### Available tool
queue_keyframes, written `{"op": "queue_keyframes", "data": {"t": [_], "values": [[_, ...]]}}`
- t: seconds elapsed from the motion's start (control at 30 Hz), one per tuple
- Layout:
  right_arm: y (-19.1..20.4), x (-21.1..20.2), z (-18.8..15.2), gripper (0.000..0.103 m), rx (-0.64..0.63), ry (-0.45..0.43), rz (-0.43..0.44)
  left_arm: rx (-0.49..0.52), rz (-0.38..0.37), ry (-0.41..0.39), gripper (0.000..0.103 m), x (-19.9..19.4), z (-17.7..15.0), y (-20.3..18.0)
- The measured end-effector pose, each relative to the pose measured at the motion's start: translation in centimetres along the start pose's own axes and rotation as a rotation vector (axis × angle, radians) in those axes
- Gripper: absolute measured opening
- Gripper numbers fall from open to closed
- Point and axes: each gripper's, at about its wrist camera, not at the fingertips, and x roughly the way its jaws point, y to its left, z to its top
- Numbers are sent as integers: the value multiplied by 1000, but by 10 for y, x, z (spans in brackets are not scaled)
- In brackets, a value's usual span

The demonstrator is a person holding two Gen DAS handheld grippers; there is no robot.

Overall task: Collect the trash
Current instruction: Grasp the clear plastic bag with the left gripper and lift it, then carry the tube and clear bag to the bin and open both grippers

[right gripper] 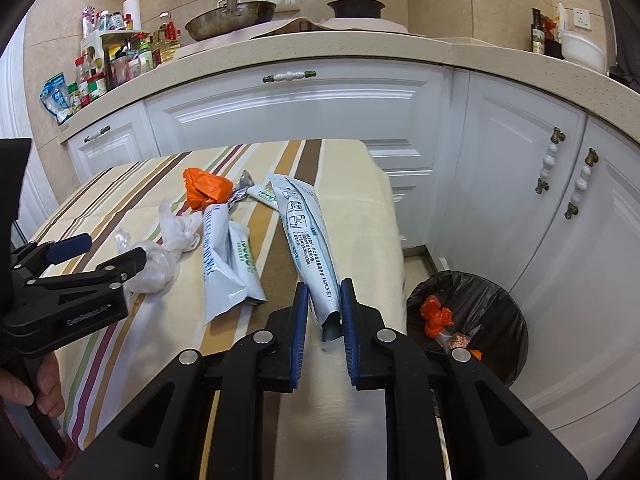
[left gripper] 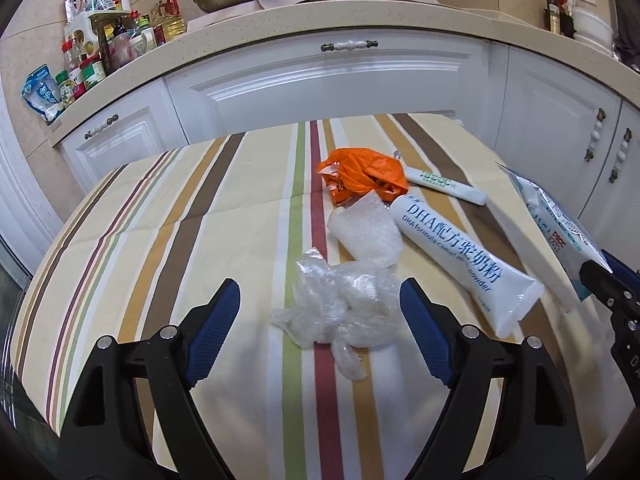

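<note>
My left gripper [left gripper: 320, 300] is open, its jaws on either side of a crumpled clear plastic wrap [left gripper: 340, 312] on the striped table [left gripper: 160, 240]. Beyond it lie a second clear wrap [left gripper: 366, 232], an orange plastic bag [left gripper: 362, 178], a white DHA sachet [left gripper: 460, 264] and a small white-green sachet [left gripper: 444, 186]. My right gripper [right gripper: 325, 304] is shut on the near end of a long white-blue packet [right gripper: 308, 240], held above the table's right edge; the packet also shows in the left wrist view [left gripper: 560, 232]. The left gripper [right gripper: 96, 256] shows at the left of the right wrist view.
A bin with a black liner [right gripper: 480, 300] stands on the floor right of the table, with orange trash [right gripper: 436, 320] inside. White cabinets [right gripper: 320, 120] and a counter with a wok [right gripper: 230, 20], a pot and bottles lie behind.
</note>
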Motion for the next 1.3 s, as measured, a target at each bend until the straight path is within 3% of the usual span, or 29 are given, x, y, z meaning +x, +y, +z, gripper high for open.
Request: {"op": "queue_keyframes", "data": {"t": [0.07, 0.27, 0.33, 0.4, 0.5, 0.87, 1.1, 1.3], "values": [[-3, -1, -1, 18, 7, -3, -8, 6, -9, -1, 87, 1, 0, -3], [-7, -1, -1, 18, 20, -5, -24, 24, 12, 29, 86, 18, -3, -9], [-7, -2, -2, 18, 23, -9, -33, 21, 14, 25, 78, 20, -4, -8], [-8, -3, -1, 18, 27, -13, -41, 22, -4, 27, 61, 21, -5, -8], [-12, -4, -2, 18, 36, -19, -52, 26, -26, 26, 49, 20, -5, -8], [-31, -10, -4, 18, 71, -33, -102, 62, -17, 6, 46, 7, -12, -5], [-48, -19, -7, 18, 94, -50, -144, 85, 12, -72, 46, -21, -6, -7], [-70, -28, -12, 18, 128, -65, -194, 117, -37, -134, 46, -43, 10, -29]]}}
